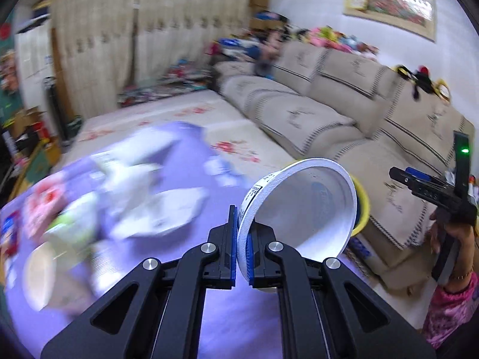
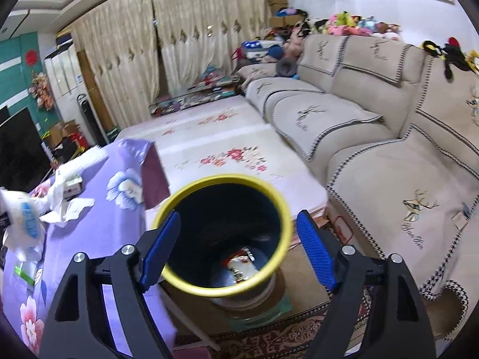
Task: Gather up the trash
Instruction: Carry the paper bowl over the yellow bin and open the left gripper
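Note:
My left gripper (image 1: 242, 239) is shut on the rim of an empty white paper cup (image 1: 299, 209), which tilts with its mouth toward the camera. Behind the cup peeks the yellow rim of a dark trash bin (image 1: 360, 203). In the right wrist view the bin (image 2: 278, 203) stands on the floor beside the table, with a red and white wrapper (image 2: 242, 266) at its bottom. My right gripper (image 2: 239, 239) hangs open above the bin, holding nothing. It also shows at the right edge as the right gripper (image 1: 404, 178), held by a hand (image 1: 455, 239).
A table with a purple flowered cloth (image 2: 119, 224) carries crumpled tissues (image 2: 66, 206) and other blurred litter. A beige sofa (image 2: 374, 119) runs along the right. A pale flowered mat (image 2: 224, 137) covers the floor beyond the bin.

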